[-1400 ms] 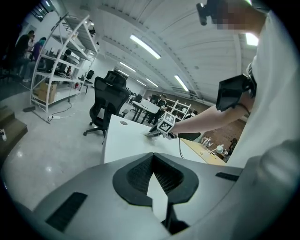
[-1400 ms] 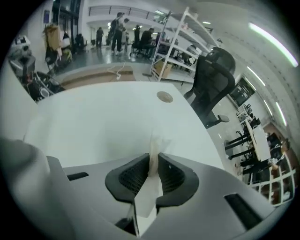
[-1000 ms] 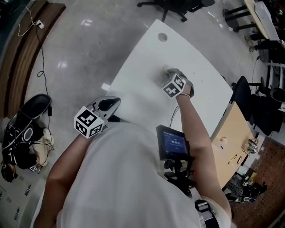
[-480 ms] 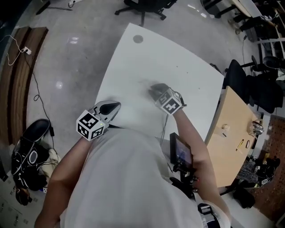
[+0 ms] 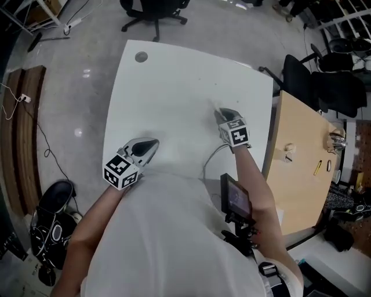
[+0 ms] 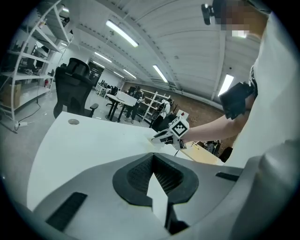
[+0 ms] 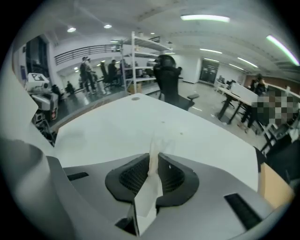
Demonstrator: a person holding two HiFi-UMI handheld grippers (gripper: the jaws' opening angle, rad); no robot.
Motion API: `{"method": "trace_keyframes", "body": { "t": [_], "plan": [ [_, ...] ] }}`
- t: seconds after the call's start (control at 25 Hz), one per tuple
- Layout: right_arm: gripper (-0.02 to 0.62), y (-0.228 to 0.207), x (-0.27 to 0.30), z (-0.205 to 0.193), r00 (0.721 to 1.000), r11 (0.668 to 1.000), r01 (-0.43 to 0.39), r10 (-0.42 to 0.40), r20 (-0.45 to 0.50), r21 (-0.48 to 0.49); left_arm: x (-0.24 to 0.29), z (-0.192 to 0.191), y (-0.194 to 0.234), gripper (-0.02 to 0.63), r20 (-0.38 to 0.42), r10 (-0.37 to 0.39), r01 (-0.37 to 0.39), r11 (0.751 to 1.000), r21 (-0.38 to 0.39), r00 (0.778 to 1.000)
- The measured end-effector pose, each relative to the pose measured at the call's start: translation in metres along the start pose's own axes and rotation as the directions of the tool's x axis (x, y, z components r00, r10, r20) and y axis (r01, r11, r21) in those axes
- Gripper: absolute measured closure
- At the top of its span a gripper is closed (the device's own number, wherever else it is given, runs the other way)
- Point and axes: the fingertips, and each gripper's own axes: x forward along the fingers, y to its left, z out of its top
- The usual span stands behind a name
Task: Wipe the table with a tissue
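Note:
The white table (image 5: pixel 174 75) fills the middle of the head view. My right gripper (image 5: pixel 226 114) points down at the table's right part, near its right edge. It is shut on a white tissue (image 7: pixel 151 185), whose crumpled end sticks out past the tips toward the tabletop. My left gripper (image 5: pixel 145 148) hovers over the table's near edge at the left. Its jaws stand together and I see nothing held in them (image 6: pixel 152 161). In the left gripper view the right gripper (image 6: pixel 161 137) works low over the far side of the table.
A round cable hole (image 5: pixel 141 57) sits in the table's far left corner. A wooden side table (image 5: pixel 295 156) with small items adjoins the right edge. Black office chairs (image 5: pixel 153 11) stand beyond the table and at the right (image 5: pixel 324 81). A screen on a mount (image 5: pixel 236 197) hangs at the person's chest.
The right gripper has swept with the tissue from the table's middle toward its right edge and has rolled. The left gripper has drifted a little further over the near edge. The head camera has turned.

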Motion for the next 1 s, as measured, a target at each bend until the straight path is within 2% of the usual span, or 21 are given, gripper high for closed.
{"method": "trace_keyframes", "body": {
  "t": [0.16,0.28,0.36,0.52,0.64,0.76,0.84,1.0],
  "plan": [
    [0.537,-0.074,-0.024,-0.046,0.993,0.982,0.117,-0.112,-0.038,0.148,0.019,0.003,-0.011,0.6,-0.026,-0.007,0.007,1.0,0.008,1.0],
    [0.537,-0.113,-0.037,-0.068,0.986,0.965,0.166,-0.158,-0.053,0.204,0.032,0.007,-0.019,0.6,-0.035,-0.012,0.013,1.0,0.017,0.999],
    [0.537,-0.132,-0.037,-0.068,0.984,0.961,0.177,-0.17,-0.048,0.211,0.038,0.012,-0.022,0.6,-0.035,-0.006,0.007,1.0,0.024,0.999],
    [0.537,-0.149,-0.023,-0.06,0.99,0.973,0.143,-0.14,-0.03,0.18,0.047,0.014,-0.031,0.6,-0.046,0.019,-0.018,1.0,0.02,0.999],
    [0.538,-0.153,-0.004,-0.053,0.999,0.988,0.053,-0.051,-0.013,0.147,0.055,0.009,-0.037,0.6,-0.062,0.045,-0.045,0.999,0.005,0.997],
    [0.538,-0.161,0.011,-0.041,1.0,0.985,-0.02,0.019,0.008,0.174,0.06,0.008,-0.037,0.6,-0.073,0.067,-0.068,0.998,-0.007,0.995],
    [0.538,-0.168,0.014,-0.034,1.0,0.985,-0.015,0.012,0.022,0.173,0.058,0.006,-0.039,0.6,-0.073,0.083,-0.084,0.996,-0.013,0.994],
    [0.538,-0.161,0.025,-0.034,1.0,0.999,-0.01,0.01,-0.003,0.043,0.05,-0.003,-0.041,0.6,-0.067,0.121,-0.123,0.992,-0.022,0.99]
  ]
}}
